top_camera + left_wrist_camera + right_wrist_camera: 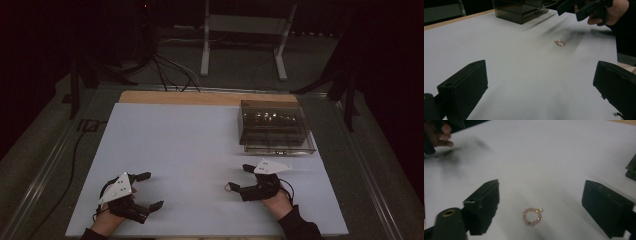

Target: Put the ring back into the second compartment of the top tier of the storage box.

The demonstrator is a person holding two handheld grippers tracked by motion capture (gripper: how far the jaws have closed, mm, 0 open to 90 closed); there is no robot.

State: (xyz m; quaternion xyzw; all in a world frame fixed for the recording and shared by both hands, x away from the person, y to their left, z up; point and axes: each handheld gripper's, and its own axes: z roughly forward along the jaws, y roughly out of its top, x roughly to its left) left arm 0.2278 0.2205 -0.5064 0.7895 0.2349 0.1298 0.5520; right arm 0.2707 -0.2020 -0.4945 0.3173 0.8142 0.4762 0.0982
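Reaching for the small bead bracelet looks like the work in hand, and it is at an early stage: the right gripper has its jaws spread wide to either side of the pink-and-gold loop, which lies flat on the white desk between them, nearer the left-hand jaw in the right gripper view and touching neither. Nothing is gripped yet, so closing on the loop, lifting it, and probably carrying it to the dark transparent box beyond the jaws all seem to remain. The left gripper also stands with its jaws apart and empty, and in its own view the bracelet sits well ahead of them, under the other hand's tool. As a near-round ring lying flat, the bracelet has hardly any long axis; its opening faces straight up, and a small gold clasp or charm at the upper right of the ring, as the right gripper view shows it, points away from the jaws.
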